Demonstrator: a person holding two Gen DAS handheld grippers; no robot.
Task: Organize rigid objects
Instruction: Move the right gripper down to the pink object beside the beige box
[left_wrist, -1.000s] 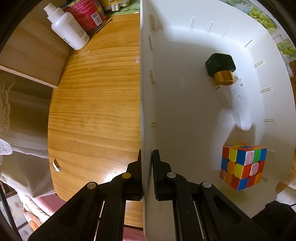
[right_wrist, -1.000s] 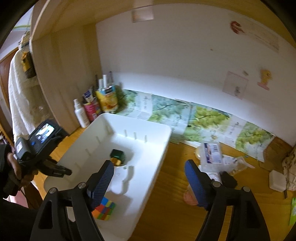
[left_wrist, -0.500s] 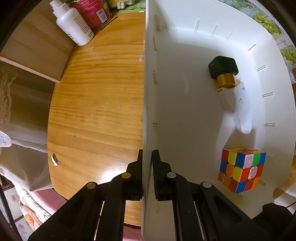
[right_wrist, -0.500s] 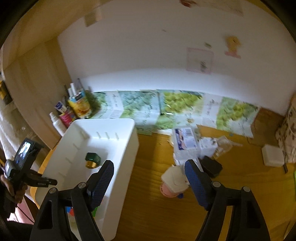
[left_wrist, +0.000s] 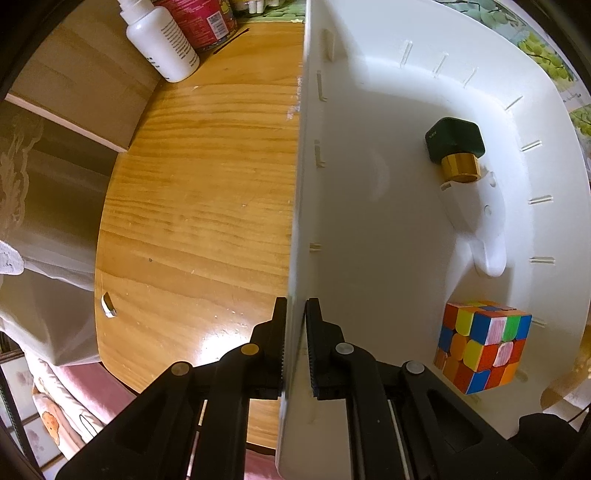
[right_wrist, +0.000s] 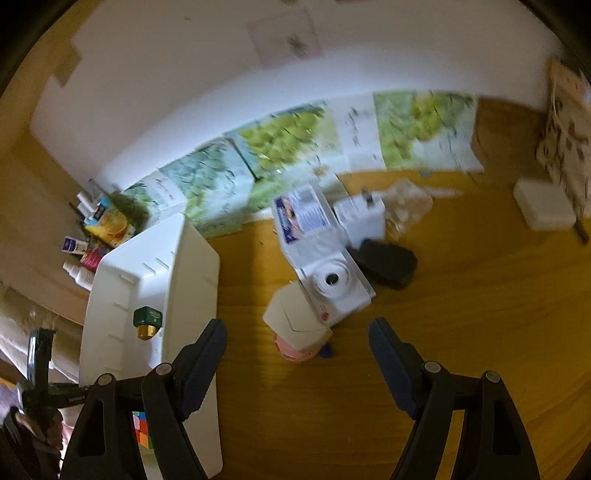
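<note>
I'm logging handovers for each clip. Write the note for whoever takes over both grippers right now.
Left gripper: shut on the near wall of the white bin, pointing down, steadying it.
Right gripper: open, empty, above the pile on the table.
In the bin: puzzle cube, green-capped bottle.
On the table, right of the bin: white camera, pink-bottomed white container touching it, black case, labelled box, white box.
Left: probably move those into the bin; the pink-bottomed container lies nearest.

white bin (left_wrist: 369, 221), multicoloured cube (left_wrist: 484, 347), green-gold bottle (left_wrist: 456, 147)
</note>
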